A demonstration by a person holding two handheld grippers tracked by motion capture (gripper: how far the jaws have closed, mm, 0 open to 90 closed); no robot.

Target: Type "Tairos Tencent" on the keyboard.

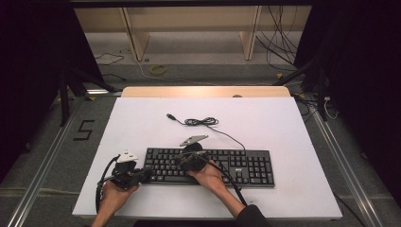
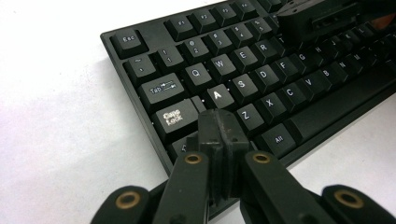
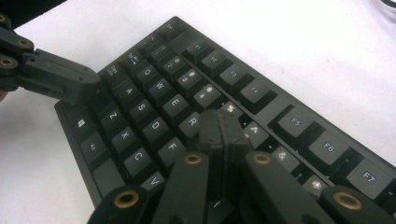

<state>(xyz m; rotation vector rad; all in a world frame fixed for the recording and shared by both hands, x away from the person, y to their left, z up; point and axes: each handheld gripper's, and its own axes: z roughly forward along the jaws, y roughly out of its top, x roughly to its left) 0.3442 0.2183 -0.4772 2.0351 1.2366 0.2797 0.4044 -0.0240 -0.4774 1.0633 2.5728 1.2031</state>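
A black keyboard (image 1: 222, 166) lies across the near middle of the white table (image 1: 142, 123). My left gripper (image 1: 149, 174) is at the keyboard's left end. Its jaws are shut with nothing between them, and the tips (image 2: 221, 125) sit low over the left Shift key, between Caps Lock and Z. My right gripper (image 1: 178, 161) points left over the letter keys. It is also shut and empty, with its tips (image 3: 220, 125) down by the R, T and F keys. Whether either tip presses a key cannot be told. The keyboard (image 2: 261, 79) (image 3: 196, 107) lies under both.
The keyboard's USB cable (image 1: 201, 122) runs from its back edge to a loose coil and plug on the table behind it. A wooden strip (image 1: 203, 91) edges the table's far side. Beyond are shelf legs and floor cables. The person's hands rest at the keyboard's front edge.
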